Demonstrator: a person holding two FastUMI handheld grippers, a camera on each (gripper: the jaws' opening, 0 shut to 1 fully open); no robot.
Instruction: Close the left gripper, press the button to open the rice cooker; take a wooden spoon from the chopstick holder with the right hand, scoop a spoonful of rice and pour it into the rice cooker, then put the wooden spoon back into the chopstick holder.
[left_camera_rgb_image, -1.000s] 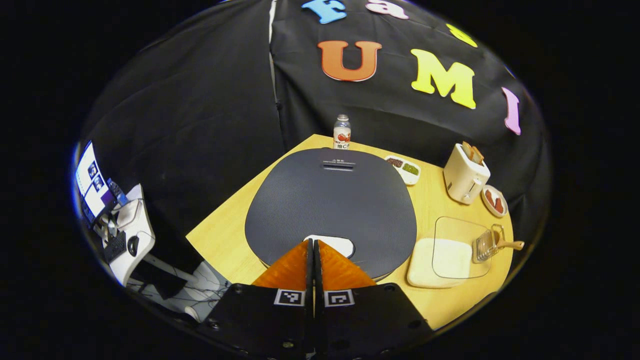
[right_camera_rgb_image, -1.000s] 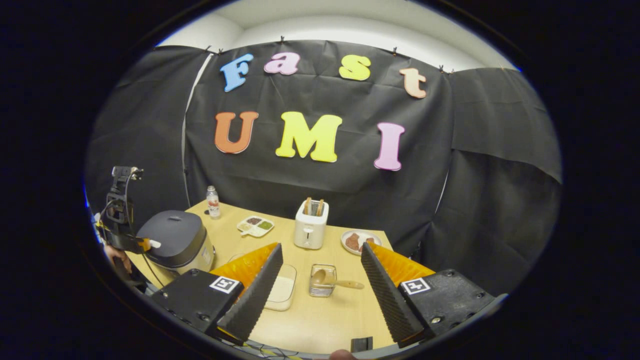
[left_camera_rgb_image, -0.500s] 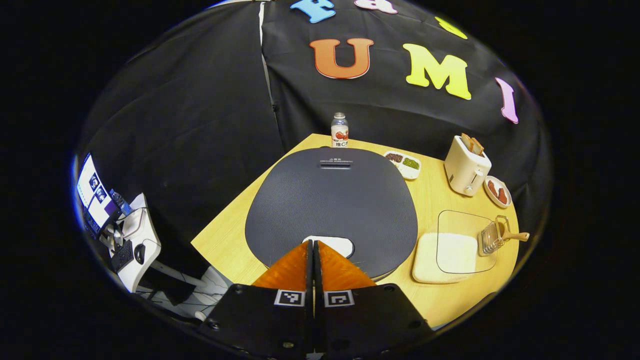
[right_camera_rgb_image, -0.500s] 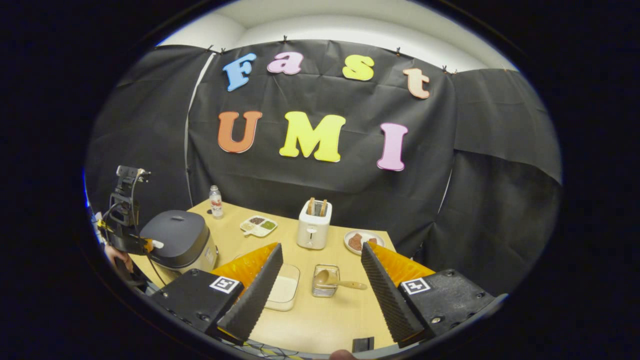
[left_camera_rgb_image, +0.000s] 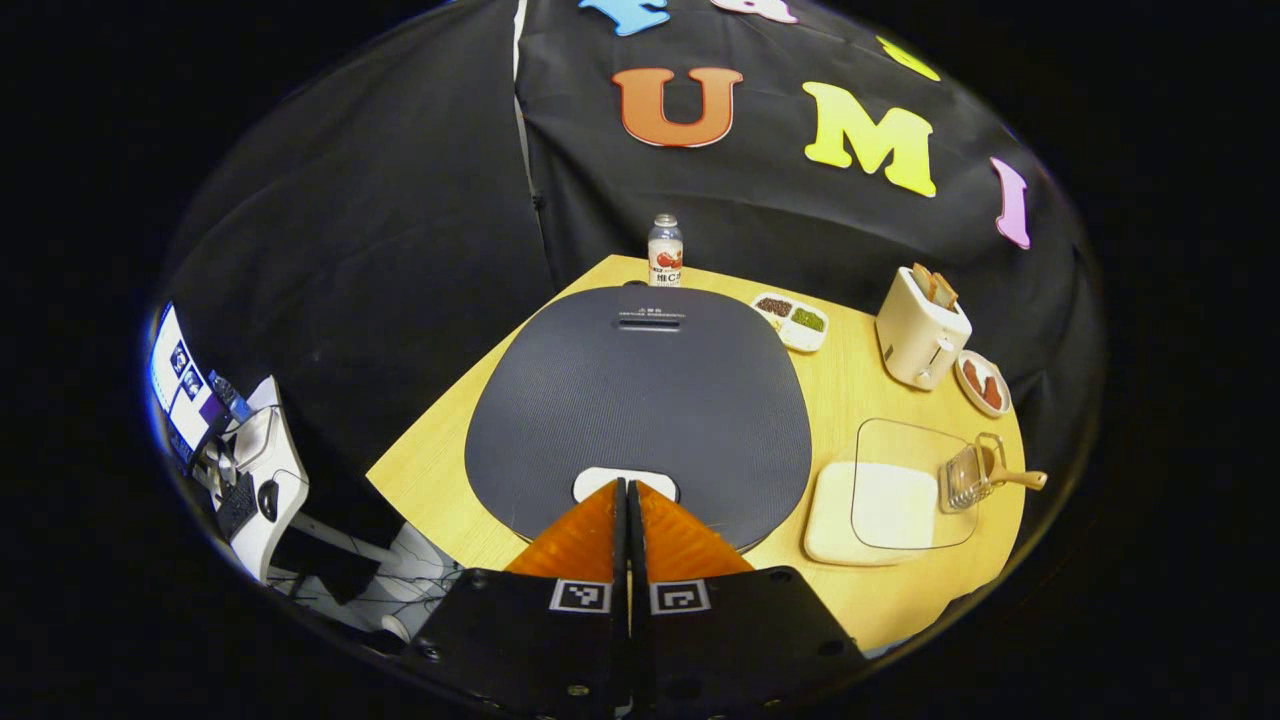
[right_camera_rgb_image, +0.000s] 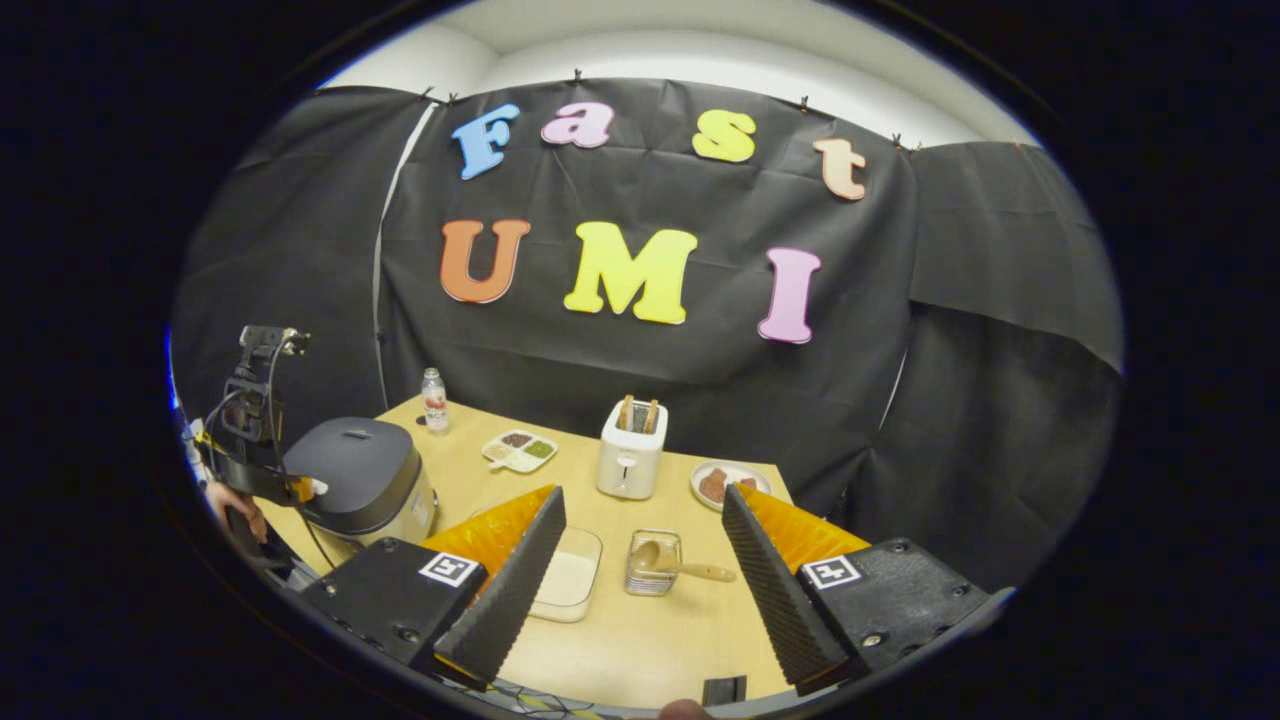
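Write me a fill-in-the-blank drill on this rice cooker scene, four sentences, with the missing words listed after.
1. The left gripper has its fingers ____ together at the white button.
2. The rice cooker lid is ____.
3. The wooden spoon rests in the ____ holder.
4. The right gripper is ____, holding nothing.

Missing words: shut; closed; chopstick; open
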